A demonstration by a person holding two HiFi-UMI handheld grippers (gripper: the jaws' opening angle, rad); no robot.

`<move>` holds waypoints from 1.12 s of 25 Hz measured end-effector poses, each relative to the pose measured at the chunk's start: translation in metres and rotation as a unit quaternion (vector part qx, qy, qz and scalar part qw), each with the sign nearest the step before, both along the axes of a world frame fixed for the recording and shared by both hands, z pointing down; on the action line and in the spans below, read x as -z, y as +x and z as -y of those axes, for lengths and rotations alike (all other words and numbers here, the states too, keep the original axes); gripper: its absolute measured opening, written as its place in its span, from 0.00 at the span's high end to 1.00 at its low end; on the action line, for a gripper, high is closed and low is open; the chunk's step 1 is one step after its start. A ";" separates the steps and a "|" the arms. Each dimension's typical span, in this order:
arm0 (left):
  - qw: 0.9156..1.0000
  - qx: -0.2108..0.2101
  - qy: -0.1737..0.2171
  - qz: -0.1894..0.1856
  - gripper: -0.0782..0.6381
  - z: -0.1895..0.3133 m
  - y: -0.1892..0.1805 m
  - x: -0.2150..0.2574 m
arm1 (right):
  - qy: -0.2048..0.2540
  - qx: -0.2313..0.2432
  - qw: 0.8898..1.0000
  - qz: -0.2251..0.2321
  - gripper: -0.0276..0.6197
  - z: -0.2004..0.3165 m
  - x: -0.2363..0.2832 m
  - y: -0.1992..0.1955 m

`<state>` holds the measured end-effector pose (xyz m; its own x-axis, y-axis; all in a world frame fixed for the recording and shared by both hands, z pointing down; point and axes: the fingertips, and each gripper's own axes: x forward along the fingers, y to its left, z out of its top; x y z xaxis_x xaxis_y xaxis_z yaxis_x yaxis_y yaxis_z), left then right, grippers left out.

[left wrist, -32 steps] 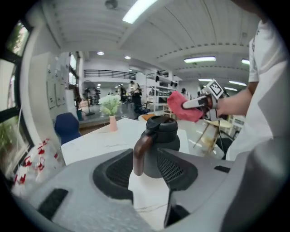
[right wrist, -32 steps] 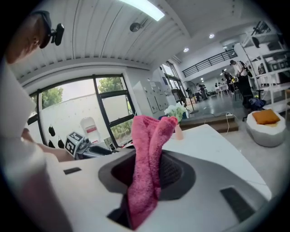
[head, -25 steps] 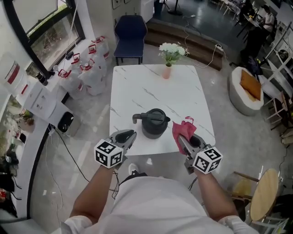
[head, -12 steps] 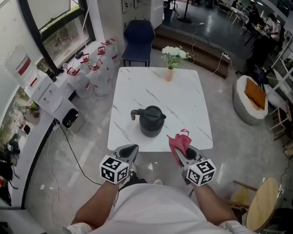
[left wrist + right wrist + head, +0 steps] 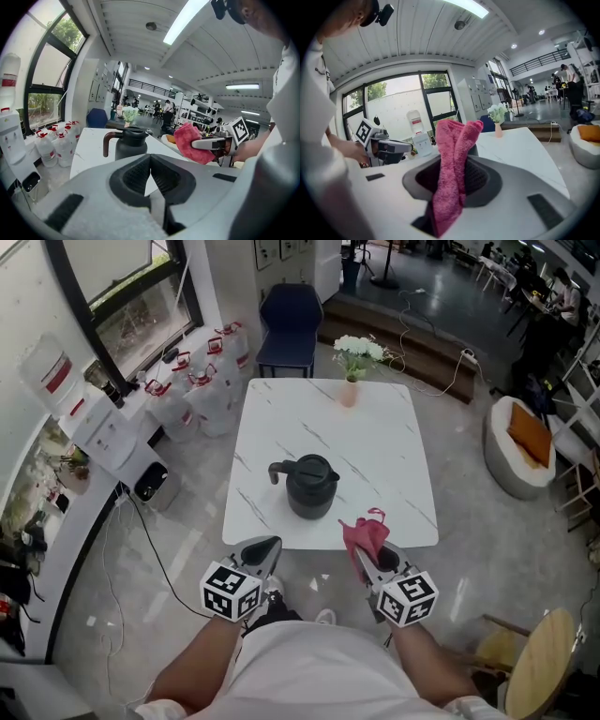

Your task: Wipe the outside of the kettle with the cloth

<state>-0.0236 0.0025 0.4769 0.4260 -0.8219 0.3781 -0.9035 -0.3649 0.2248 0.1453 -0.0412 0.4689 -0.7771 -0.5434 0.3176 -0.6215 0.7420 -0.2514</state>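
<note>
The dark grey kettle (image 5: 311,486) with a brown handle stands upright near the front of the white marble table (image 5: 375,451); the left gripper view shows the kettle (image 5: 130,144) ahead. My left gripper (image 5: 265,547) hovers off the table's near edge, shut and empty, its jaws (image 5: 150,161) closed together. My right gripper (image 5: 367,557) is level with it on the right, shut on the pink cloth (image 5: 366,532), which sticks up from between the jaws (image 5: 452,154). Both grippers are short of the kettle, not touching it.
A pink vase of white flowers (image 5: 349,388) stands at the table's far edge, with a blue chair (image 5: 289,322) behind it. Water jugs (image 5: 202,390) and a dispenser (image 5: 103,437) line the left wall. A round wooden stool (image 5: 544,652) is at the lower right.
Both grippers have drawn back from the kettle to just off the table's near edge. The left jaws have closed. The cloth stays in the right gripper.
</note>
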 end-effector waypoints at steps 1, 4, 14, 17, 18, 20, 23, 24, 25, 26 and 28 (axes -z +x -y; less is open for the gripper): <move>1.000 -0.001 0.001 0.003 0.89 0.000 0.000 0.001 | 0.000 0.002 1.000 0.001 0.79 -0.001 0.000 -0.002; 1.000 -0.005 0.003 0.009 0.89 0.002 0.000 0.003 | 0.005 0.005 1.000 0.002 0.79 -0.001 0.002 -0.006; 1.000 -0.016 0.003 0.013 0.89 0.009 0.004 0.005 | 0.007 0.007 1.000 -0.003 0.80 -0.001 0.001 -0.006; 1.000 -0.022 0.005 0.020 0.89 0.011 0.005 0.006 | 0.004 0.007 1.000 -0.002 0.80 -0.001 0.001 -0.007; 0.999 -0.023 0.006 0.022 0.89 0.011 0.005 0.006 | 0.003 0.007 1.000 -0.003 0.80 -0.001 0.000 -0.007; 0.999 -0.025 0.006 0.022 0.89 0.012 0.006 0.007 | 0.002 0.008 1.000 -0.004 0.80 -0.002 -0.001 -0.008; 0.999 -0.026 0.005 0.021 0.89 0.011 0.006 0.007 | 0.002 0.008 1.000 -0.006 0.80 -0.002 0.000 -0.008; 0.999 -0.026 0.005 0.021 0.89 0.011 0.006 0.007 | 0.002 0.008 1.000 -0.007 0.80 -0.002 0.000 -0.008; 0.999 -0.025 0.005 0.022 0.89 0.010 0.006 0.007 | 0.003 0.009 1.000 -0.007 0.80 -0.001 0.000 -0.008; 0.999 -0.025 0.006 0.022 0.89 0.010 0.006 0.007 | 0.004 0.009 1.000 -0.008 0.80 -0.001 0.001 -0.008; 0.999 -0.026 0.006 0.022 0.89 0.009 0.007 0.007 | 0.006 0.010 1.000 -0.009 0.80 -0.001 0.002 -0.008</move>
